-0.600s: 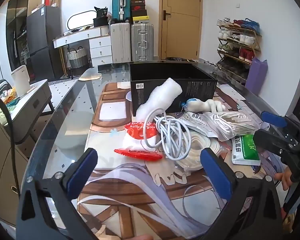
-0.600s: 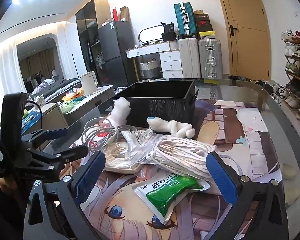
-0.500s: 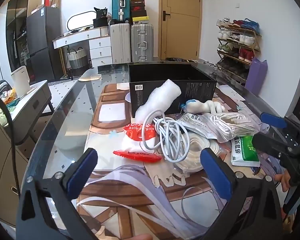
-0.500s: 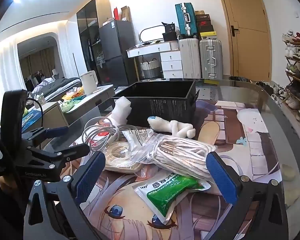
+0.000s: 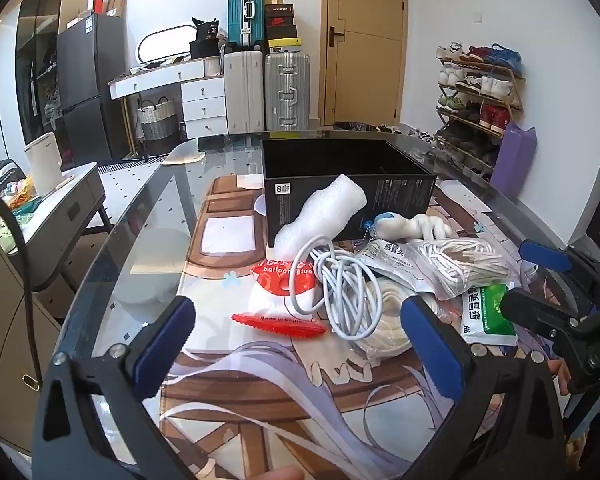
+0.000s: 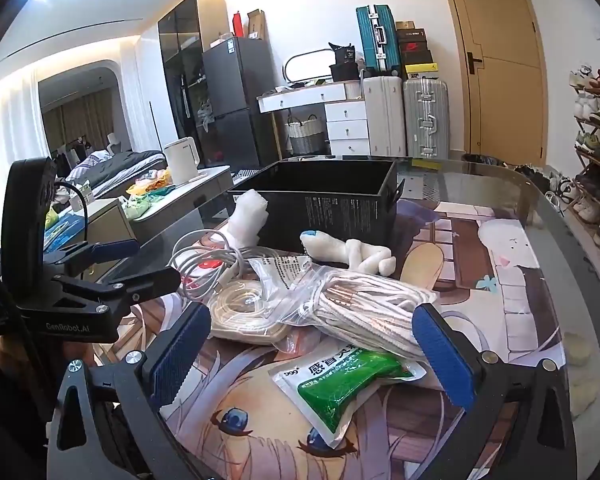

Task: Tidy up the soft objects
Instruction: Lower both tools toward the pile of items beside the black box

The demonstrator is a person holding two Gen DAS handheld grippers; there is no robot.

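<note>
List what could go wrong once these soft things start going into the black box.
1. The grey coiled cable loops over the red-and-white balloon glue pack and the cream tubing coil; lifting one may drag the others.
2. The clear bag of white cord overlaps the green-and-white medicine sachet, so pulling the sachet could shift it.
3. The white foam roll leans on the black box and may topple.

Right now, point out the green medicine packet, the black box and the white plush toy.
green medicine packet (image 6: 346, 386), right wrist view, on its green printed middle.
black box (image 6: 340, 210), right wrist view, on its near side wall.
white plush toy (image 6: 352, 254), right wrist view, on its body.
</note>
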